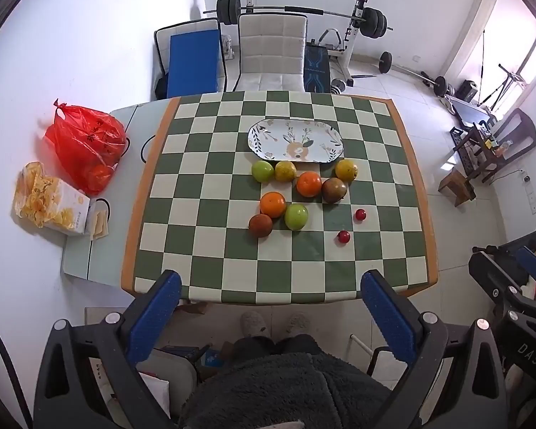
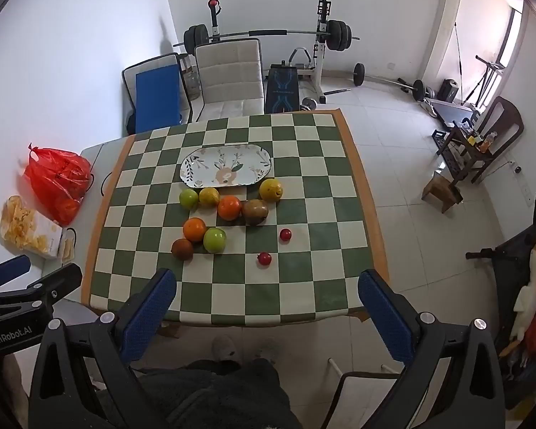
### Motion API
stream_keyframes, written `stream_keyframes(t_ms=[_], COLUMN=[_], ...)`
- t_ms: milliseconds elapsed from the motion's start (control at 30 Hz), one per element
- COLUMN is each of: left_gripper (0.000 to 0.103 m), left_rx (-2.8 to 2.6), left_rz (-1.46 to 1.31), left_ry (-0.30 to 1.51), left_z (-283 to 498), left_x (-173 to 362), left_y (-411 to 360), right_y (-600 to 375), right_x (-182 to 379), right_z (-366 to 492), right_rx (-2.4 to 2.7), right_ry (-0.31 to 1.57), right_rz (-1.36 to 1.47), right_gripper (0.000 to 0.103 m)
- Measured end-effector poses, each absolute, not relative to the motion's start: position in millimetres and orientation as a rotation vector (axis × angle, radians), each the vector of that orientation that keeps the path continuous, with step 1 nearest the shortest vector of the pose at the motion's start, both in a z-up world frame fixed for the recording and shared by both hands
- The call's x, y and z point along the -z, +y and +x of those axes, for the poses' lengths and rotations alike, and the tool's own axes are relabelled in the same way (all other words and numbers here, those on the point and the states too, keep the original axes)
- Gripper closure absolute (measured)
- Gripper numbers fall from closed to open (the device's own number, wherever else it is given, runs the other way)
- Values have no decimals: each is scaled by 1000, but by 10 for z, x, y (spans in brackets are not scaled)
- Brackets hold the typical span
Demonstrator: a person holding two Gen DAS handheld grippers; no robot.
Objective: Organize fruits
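An empty oval floral plate [image 1: 295,140] [image 2: 226,170] lies on the green-and-white checked table [image 1: 203,250] [image 2: 232,286]. In front of it lie several loose fruits: green apples [image 1: 296,216] [image 2: 214,240], oranges [image 1: 272,204] [image 2: 194,229], yellow fruits [image 1: 346,169] [image 2: 271,189], brown fruits [image 1: 260,225] [image 2: 182,248] and two small red fruits [image 1: 343,237] [image 2: 264,258]. My left gripper [image 1: 271,286] and my right gripper [image 2: 267,287] are both open and empty, held high above the near table edge, well short of the fruit.
A red plastic bag [image 1: 84,143] [image 2: 59,182] and a snack box [image 1: 50,200] [image 2: 30,228] sit on the grey side surface left of the table. A white chair [image 1: 271,53] stands behind the table, with a weight bench beyond. My other gripper shows at the right wrist view's left edge [image 2: 21,296].
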State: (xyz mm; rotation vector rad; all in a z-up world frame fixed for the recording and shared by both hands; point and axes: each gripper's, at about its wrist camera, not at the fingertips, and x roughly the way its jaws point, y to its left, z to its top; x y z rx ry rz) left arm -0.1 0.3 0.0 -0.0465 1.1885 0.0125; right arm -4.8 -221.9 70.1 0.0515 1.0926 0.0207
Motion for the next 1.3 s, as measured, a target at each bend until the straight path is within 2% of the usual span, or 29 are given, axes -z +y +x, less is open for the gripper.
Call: stream_keyframes(t_ms=[1300], left_gripper=[0], left_rx=[-16], left_rz=[-43], left_ry=[1169], left_z=[-38], left_x=[-147], left_y=[-166], right_y=[-2252], right_x=[-826], right_z=[-123], right_rx=[-14], right_ry=[1077], right_rz=[65], right_gripper=[0])
